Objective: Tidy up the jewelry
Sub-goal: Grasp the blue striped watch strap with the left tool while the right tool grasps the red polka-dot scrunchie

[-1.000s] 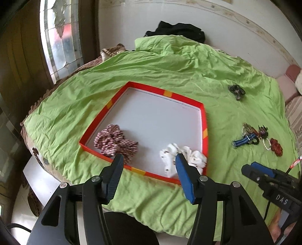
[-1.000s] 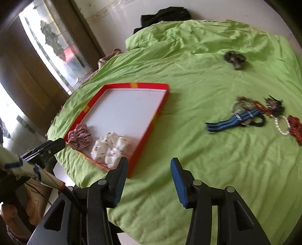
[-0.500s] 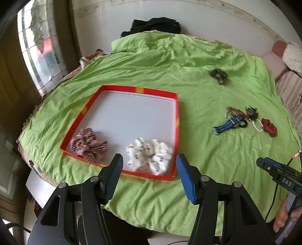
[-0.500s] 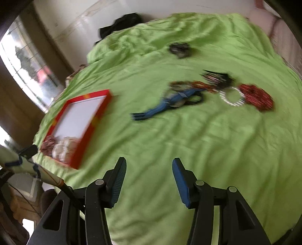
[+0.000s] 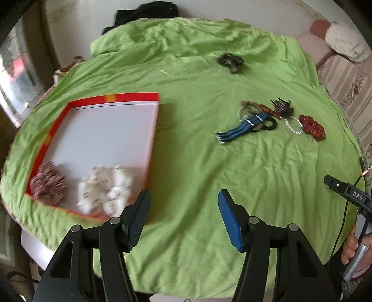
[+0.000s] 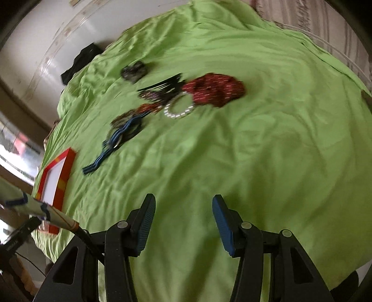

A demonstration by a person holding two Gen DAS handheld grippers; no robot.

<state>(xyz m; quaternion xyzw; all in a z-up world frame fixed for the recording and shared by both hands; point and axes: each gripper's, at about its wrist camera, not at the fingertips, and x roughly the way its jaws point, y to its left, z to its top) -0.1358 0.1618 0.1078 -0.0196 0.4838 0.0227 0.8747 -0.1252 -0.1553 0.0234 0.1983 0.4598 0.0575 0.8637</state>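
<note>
A red-rimmed white tray [image 5: 130,96] lies on the green sheet at the left; its edge also shows in the right wrist view [image 6: 62,172]. In it lie a brown checked scrunchie [image 5: 48,187] and a white scrunchie [image 5: 104,188]. A cluster lies to the right: a blue strap [image 5: 241,130] [image 6: 116,141], a pearl bracelet [image 5: 294,126] [image 6: 177,111], a red scrunchie [image 5: 311,126] [image 6: 214,89], dark beaded pieces [image 5: 279,108] [image 6: 160,91]. A dark scrunchie [image 5: 230,60] [image 6: 133,70] lies farther back. My left gripper [image 5: 183,219] and right gripper [image 6: 183,223] are open and empty, above the sheet's near part.
The green sheet [image 5: 209,174] covers a round table whose edge drops off close below both grippers. A black cloth [image 5: 144,11] lies at the far edge by the wall. A striped sofa with a cushion [image 5: 344,41] stands to the right. A window is at the left.
Both views have swung to the right. The tray has slid toward the left of each view and the jewelry cluster has come closer and more central in the right wrist view. Both grippers stay open.
</note>
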